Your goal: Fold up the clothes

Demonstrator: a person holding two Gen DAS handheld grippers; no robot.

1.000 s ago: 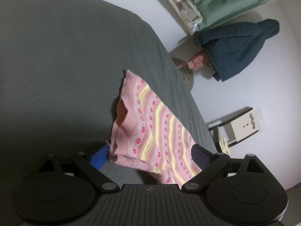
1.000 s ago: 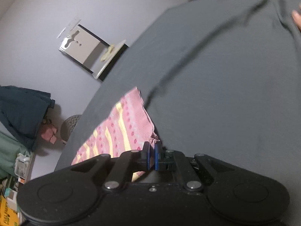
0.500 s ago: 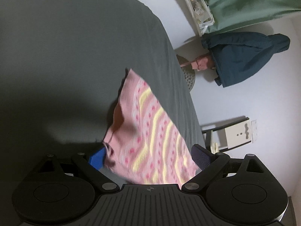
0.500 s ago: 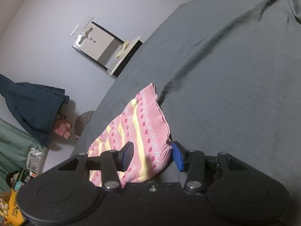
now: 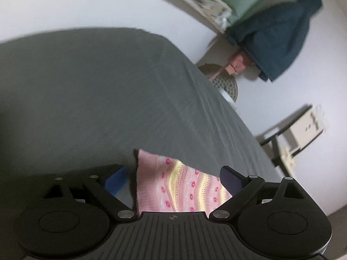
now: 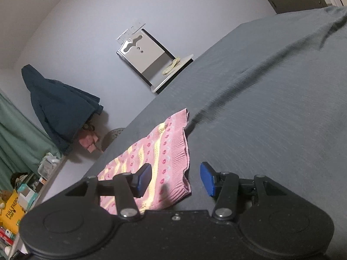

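The pink knitted garment with yellow wavy stripes (image 6: 156,162) lies flat on the grey bedsheet (image 6: 271,108), lower centre of the right view. The right gripper (image 6: 175,178) is opening, pads clear of it. The left gripper (image 5: 173,182) stands spread, the cloth between its fingers.

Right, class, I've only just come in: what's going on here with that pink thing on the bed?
A person with a gripper in each hand is folding a pink knit garment on a grey bed. The right gripper is opening its jaws over the garment's near edge; the pads don't press it. The left gripper is open, with the cloth lying between its jaws. Nothing is gripped, and the garment lies flat.
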